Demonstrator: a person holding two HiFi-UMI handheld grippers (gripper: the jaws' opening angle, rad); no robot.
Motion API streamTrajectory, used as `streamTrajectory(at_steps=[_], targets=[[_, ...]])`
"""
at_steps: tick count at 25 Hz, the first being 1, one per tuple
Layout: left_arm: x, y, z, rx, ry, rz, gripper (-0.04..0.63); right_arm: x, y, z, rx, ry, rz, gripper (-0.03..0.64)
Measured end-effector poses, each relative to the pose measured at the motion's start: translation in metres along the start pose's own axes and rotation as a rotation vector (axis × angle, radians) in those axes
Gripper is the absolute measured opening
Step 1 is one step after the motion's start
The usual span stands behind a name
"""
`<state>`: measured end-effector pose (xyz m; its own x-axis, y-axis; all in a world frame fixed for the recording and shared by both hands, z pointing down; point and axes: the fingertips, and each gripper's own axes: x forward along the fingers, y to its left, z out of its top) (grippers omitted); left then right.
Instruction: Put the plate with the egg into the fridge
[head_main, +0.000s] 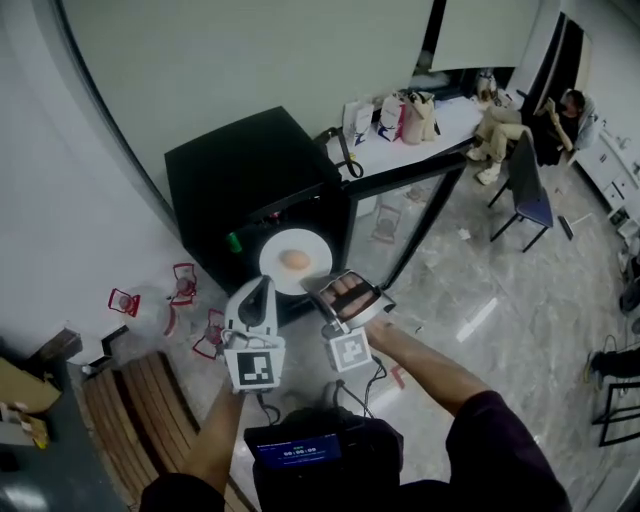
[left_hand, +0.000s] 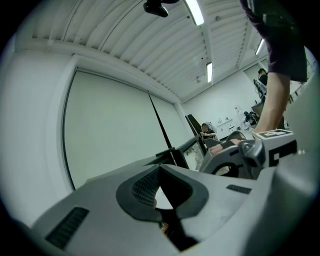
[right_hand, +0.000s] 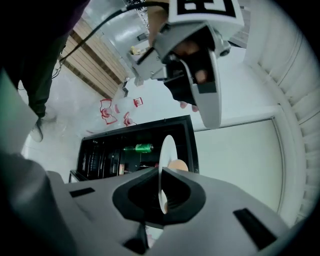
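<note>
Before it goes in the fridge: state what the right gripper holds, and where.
The plate with the egg, pinched at its rim by the right gripper.

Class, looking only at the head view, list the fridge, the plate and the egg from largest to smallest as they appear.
1. fridge
2. plate
3. egg
The egg lies on the plate, so that pair is sure.

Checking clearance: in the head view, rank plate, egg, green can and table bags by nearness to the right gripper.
1. plate, gripped by the right gripper
2. egg, on the plate's middle
3. green can, inside the fridge
4. bags, on the far table
</note>
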<state>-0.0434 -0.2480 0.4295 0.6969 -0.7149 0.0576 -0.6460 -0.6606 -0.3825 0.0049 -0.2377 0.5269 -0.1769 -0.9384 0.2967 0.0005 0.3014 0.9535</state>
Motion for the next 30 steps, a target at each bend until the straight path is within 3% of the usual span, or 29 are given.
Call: streamTrajectory(at_steps=[7, 12, 15, 25, 30], targets=[[-0.007, 0.001, -0.082, -0.105, 0.088, 0.061, 0.011, 0.047, 0.033, 0.018, -0.023, -0.010, 0.056, 0.018], [0.010, 0.008, -0.123, -0.119, 0.124, 0.072, 0.011, 0.084, 0.043, 0.020, -0.013, 0.006, 0.035, 0.018], [0.024, 0.013, -0.148, -0.137, 0.111, 0.127, 0.011, 0.099, 0.049, 0.015, 0.008, 0.001, 0.032, 0.018], [0.058, 0.023, -0.156, -0.197, 0.193, 0.249, 0.011, 0.135, 0.060, -0.009, -0.012, -0.088, 0.052, 0.018], [0.073, 0.024, -0.182, -0.203, 0.232, 0.279, 0.011, 0.169, 0.079, -0.005, -0.043, -0.147, 0.083, 0.018]])
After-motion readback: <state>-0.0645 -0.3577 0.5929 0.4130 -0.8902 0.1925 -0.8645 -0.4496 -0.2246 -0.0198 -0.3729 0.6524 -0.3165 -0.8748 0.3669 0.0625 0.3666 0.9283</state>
